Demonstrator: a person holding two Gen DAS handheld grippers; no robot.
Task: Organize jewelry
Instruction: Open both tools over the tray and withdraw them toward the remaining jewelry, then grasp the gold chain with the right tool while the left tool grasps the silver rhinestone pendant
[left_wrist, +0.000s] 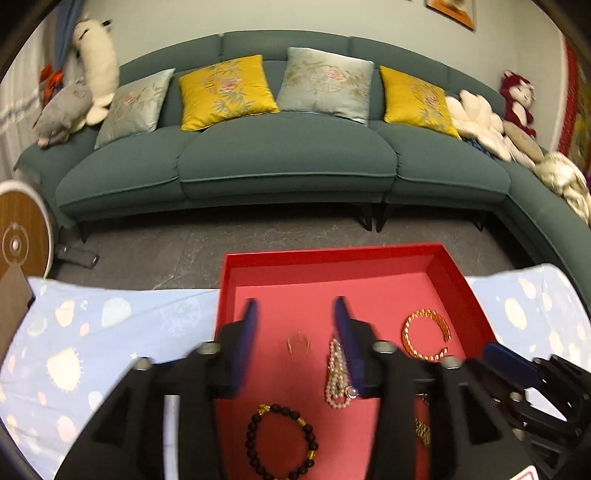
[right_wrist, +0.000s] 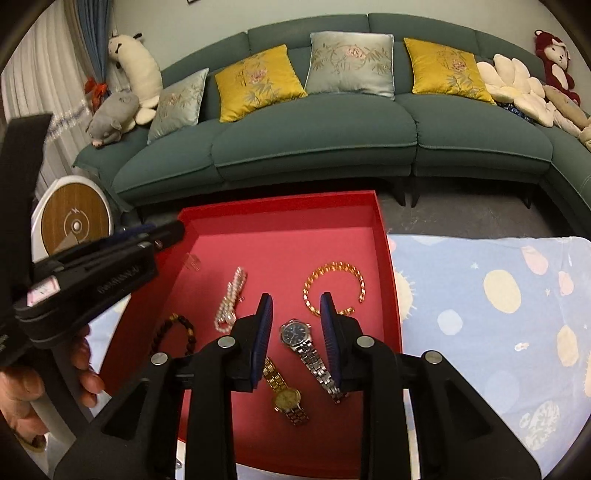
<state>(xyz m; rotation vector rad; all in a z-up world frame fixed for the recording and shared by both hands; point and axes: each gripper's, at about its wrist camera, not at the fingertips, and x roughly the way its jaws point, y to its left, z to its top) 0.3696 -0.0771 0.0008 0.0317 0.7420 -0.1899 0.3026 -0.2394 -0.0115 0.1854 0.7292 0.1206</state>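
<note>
We see an evenly lit indoor room, moderately bright, with no single light source in view. Shadows are soft; the darkest sits under the sofa (left_wrist: 280, 162). Fisheye distortion bows the sofa into an arc, and black vignetting fills the corners. The far left and right edges smear. The red tray (right_wrist: 391, 266) looks oversaturated, and the near black gripper bodies read nearly featureless.

Left gripper (left_wrist: 295, 317): black moulded frame, blue ribbed pads, silver round screws at the joints. Right gripper (right_wrist: 295, 312): same build. Left unit's side carries embossed lettering and a pink-white label.
</note>
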